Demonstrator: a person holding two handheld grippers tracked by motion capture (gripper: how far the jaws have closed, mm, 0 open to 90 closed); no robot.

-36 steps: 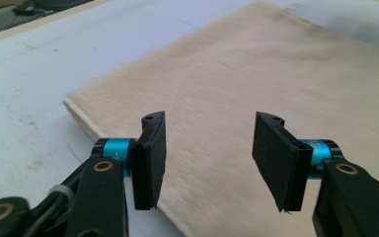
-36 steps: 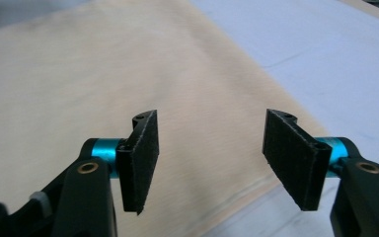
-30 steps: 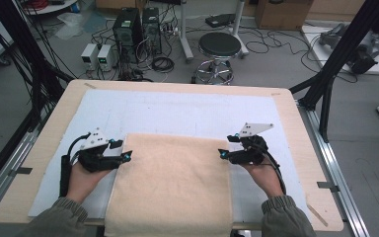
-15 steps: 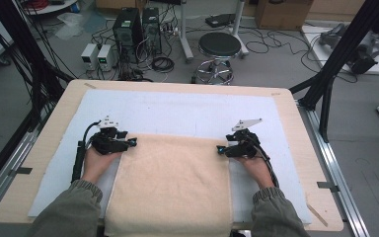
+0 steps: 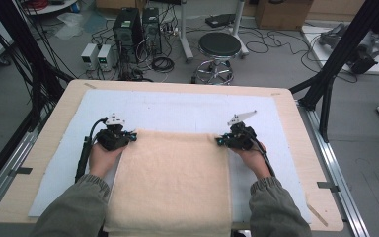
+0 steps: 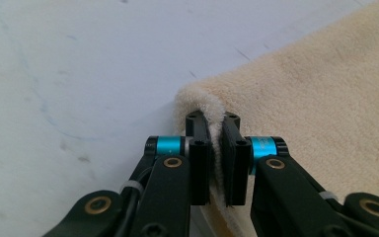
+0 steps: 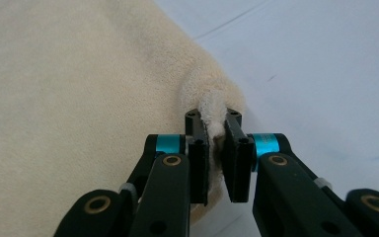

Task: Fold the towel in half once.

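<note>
The towel (image 5: 175, 177) lay flat on the mat (image 5: 177, 111), its near edge cut off, each far corner pinched by the just-closed left gripper (image 6: 216, 148) and right gripper (image 7: 216, 148).

No text, label, brand, number or sign could be read in any of the pictures.
</note>
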